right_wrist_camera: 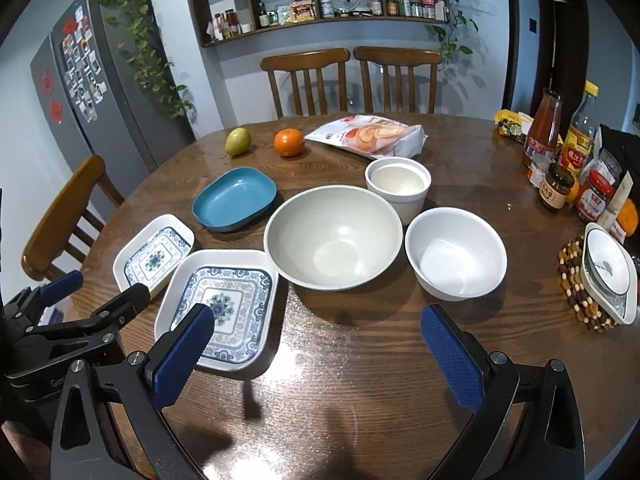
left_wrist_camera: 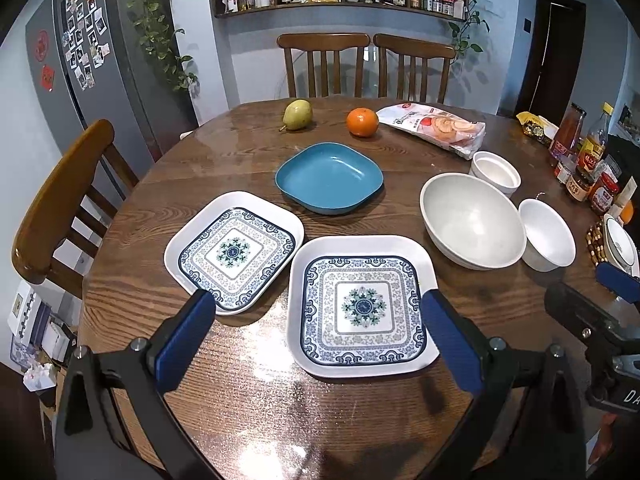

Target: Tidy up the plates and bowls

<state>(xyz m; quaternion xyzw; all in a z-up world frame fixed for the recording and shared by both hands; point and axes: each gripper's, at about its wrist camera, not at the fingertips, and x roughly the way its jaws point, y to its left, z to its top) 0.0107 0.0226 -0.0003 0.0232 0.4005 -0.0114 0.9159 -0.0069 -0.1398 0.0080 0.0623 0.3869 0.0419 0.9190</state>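
Both my grippers hang above the near edge of the round wooden table, neither touching anything. My left gripper has its blue fingers spread wide, nothing between them; the near patterned plate sits on the table below the gap. My right gripper is spread wide too and holds nothing, only bare wood under it. In the left view the right gripper shows at the right edge; in the right view the left one shows at the lower left.

Plates: two square white plates with blue pattern lie side by side, the near one and the far patterned plate to its left, corners almost meeting; can't tell if they touch. The blue dish lies just behind them, apart from both.

Bowls: the big grey bowl stands right of the near plate, very close to it. The white bowl sits just right of the big one. The small white cup-shaped bowl stands behind those two, close to the grey rim. All upright, looking empty.

Far right, another patterned bowl sits in a patterned square dish on a beaded mat.

At the back: a pear, an orange and a snack bag. Bottles and jars crowd the right side.
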